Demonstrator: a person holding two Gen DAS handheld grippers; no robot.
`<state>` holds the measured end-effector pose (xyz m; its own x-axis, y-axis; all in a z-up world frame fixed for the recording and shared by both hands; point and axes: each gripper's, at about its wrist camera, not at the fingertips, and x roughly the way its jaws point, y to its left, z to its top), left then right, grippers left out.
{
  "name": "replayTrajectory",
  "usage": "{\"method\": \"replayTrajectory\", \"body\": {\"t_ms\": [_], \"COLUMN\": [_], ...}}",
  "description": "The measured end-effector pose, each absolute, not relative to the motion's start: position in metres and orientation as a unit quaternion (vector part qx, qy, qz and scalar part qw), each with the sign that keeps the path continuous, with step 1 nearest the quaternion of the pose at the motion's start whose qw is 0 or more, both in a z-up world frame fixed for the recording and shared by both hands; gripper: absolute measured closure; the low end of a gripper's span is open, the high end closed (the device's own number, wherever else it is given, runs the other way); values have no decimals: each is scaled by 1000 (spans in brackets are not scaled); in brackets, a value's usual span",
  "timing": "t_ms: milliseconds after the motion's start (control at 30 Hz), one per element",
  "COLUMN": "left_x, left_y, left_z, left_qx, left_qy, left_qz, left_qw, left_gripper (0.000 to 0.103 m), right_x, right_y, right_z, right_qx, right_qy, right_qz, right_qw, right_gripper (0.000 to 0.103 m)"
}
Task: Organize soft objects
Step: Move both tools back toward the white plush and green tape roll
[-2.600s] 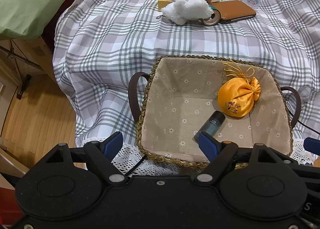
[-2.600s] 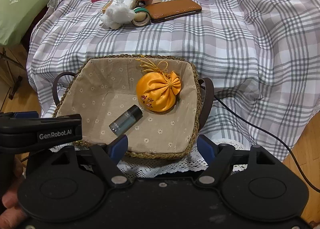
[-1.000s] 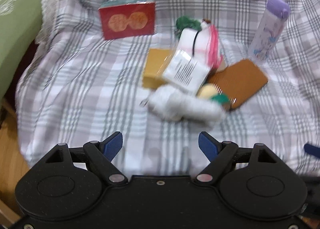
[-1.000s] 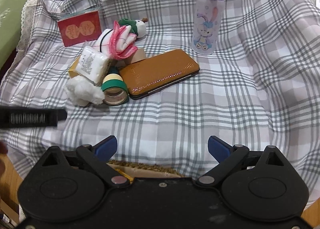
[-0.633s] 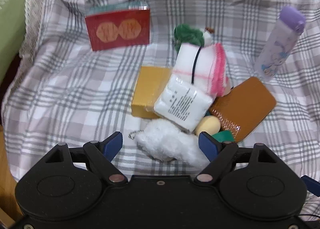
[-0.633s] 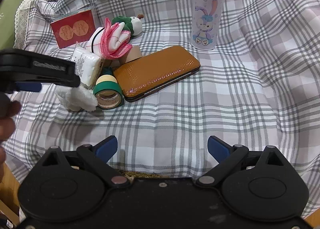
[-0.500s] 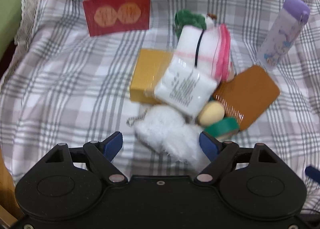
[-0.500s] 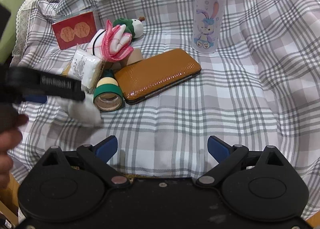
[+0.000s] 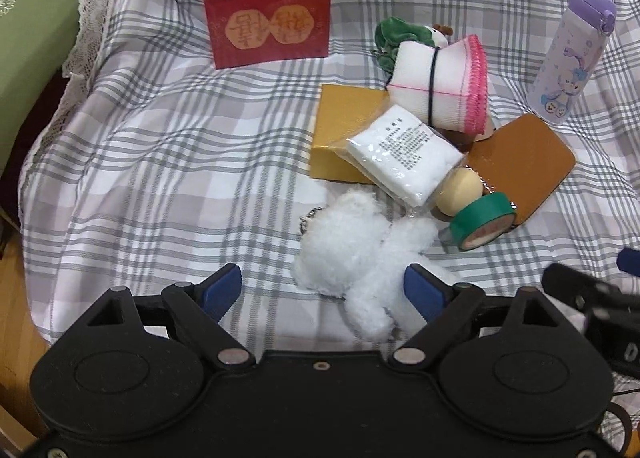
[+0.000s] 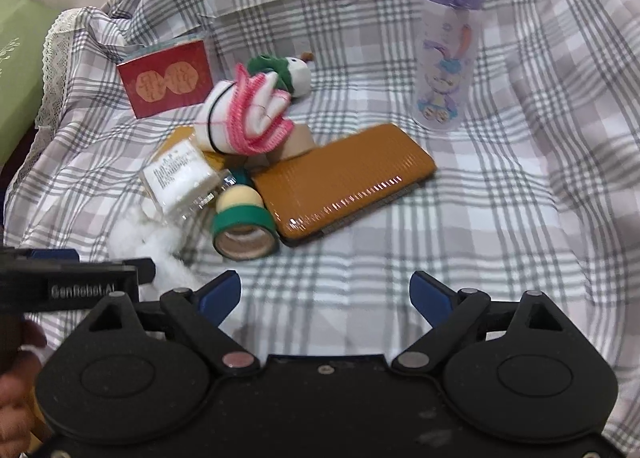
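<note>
The left hand-held gripper (image 9: 322, 286) is opening wide, its blue pads flanking the near end of the fluffy white plush toy (image 9: 360, 254) without pressing it. The toy's long axis runs from near right to far left. The right hand-held gripper (image 10: 325, 294), empty and closing slightly, hovers over open checked cloth (image 10: 500, 218), farther from the toy.

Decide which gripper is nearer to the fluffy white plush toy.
Left. The left gripper has the fluffy white plush toy lying between its opening fingers, not yet pressed. The right gripper, closing on nothing, hovers over bare plaid cloth, with the toy off to its left.
</note>
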<state>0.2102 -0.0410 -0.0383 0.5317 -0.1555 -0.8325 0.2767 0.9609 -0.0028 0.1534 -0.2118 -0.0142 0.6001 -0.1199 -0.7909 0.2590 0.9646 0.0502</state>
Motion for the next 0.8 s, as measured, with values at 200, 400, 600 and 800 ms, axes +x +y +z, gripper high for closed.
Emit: {"method": "replayTrajectory", "body": {"t_ms": [200,400,600,800], "left_x": [222,236,241,240], "left_y": [-37,-33,-27,-32], "left_z": [-42,-44,-47,-46], "left_qx": [57,51,40,45], "left_qy": [464,460,464,462], "left_qz": [-121,-105,-91,-87], "left_qw": [875,880,880,881], "left_gripper": [13,13,13,12], "right_x": [176,202,210,184], "right_y": [-198,-195,-203,-219], "right_z": [-15,-17,-27,-24], "right_qx": [58,58,85,95], "right_qy": [426,421,438,450], "right_qz": [-91,-99,-99,-114], "right_qw": [898,900,889,881], "right_gripper": [15,15,15,14]}}
